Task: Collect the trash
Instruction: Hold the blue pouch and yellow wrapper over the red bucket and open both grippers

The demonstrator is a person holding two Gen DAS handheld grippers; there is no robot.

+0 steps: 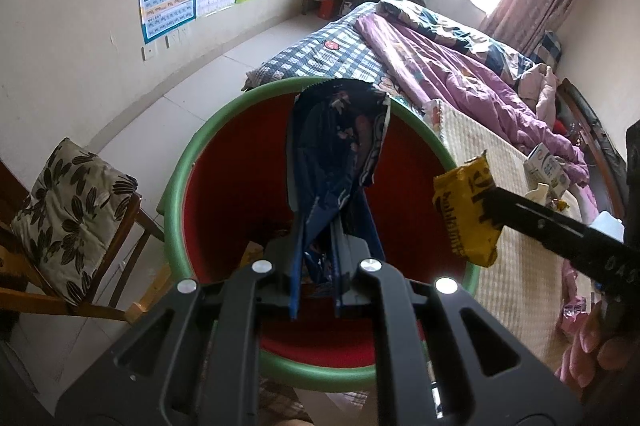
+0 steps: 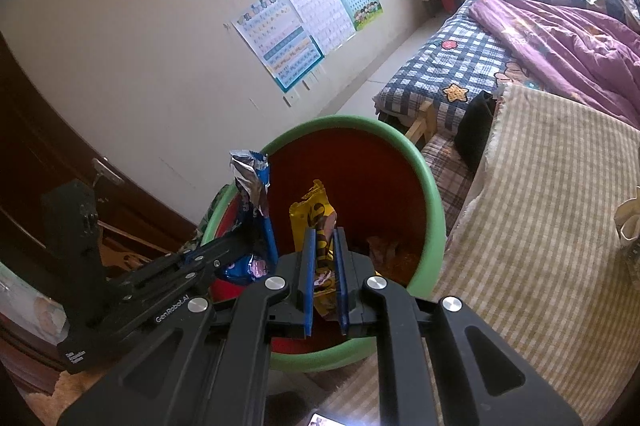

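Over the red bin (image 1: 224, 185), both grippers' fingers pinch wrappers: left blue (image 1: 336, 153), right yellow (image 2: 316, 226)

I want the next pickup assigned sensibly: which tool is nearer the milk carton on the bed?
Right. The right tool, shut on a yellow wrapper, sits on the carton's side of the bin. The left tool, clamping a blue wrapper, is farther.

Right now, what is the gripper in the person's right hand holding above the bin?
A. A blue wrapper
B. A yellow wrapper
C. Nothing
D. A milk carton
B: the right gripper is shut on a yellow wrapper above the red bin; the blue wrapper is in the left gripper.
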